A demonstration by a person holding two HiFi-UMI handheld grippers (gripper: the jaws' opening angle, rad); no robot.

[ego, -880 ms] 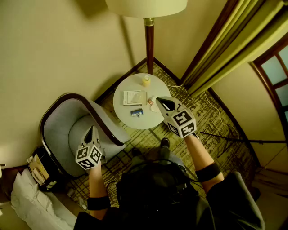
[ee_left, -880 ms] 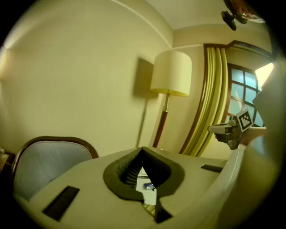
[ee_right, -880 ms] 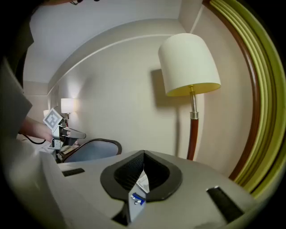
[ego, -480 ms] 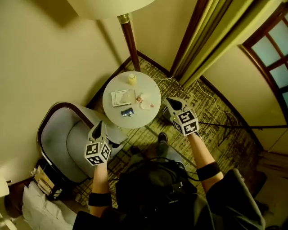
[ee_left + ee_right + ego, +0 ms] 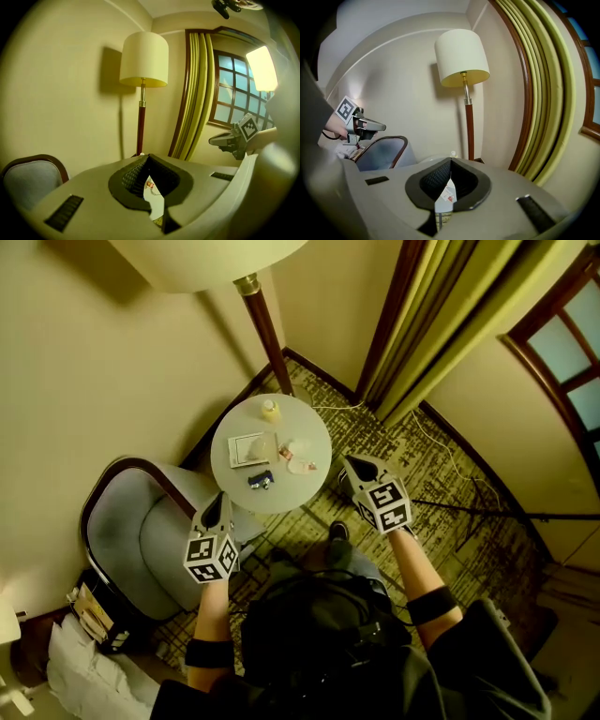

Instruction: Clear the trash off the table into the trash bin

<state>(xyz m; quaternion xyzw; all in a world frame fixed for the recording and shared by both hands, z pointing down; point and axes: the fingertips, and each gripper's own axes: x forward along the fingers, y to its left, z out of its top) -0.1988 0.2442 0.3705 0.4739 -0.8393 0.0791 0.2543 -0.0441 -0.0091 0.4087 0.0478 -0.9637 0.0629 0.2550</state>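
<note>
Round table (image 5: 291,488) — trash (image 5: 298,457) indistinct | left gripper (image 5: 218,502) clamped, empty | right gripper (image 5: 352,463) likewise

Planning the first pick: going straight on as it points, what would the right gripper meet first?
Probably the crumpled white wrapper on the round table: it lies straight ahead of the right gripper, nothing between, though depth is unclear.

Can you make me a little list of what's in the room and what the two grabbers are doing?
Table: round white table
On it: yellow container, white square paper, crumpled wrapper, small dark item
Left gripper: shut, empty, near the table's edge
Right gripper: shut, empty, right of the table
Chair: grey armchair, left of the table
Lamp: floor lamp, behind the table
</note>
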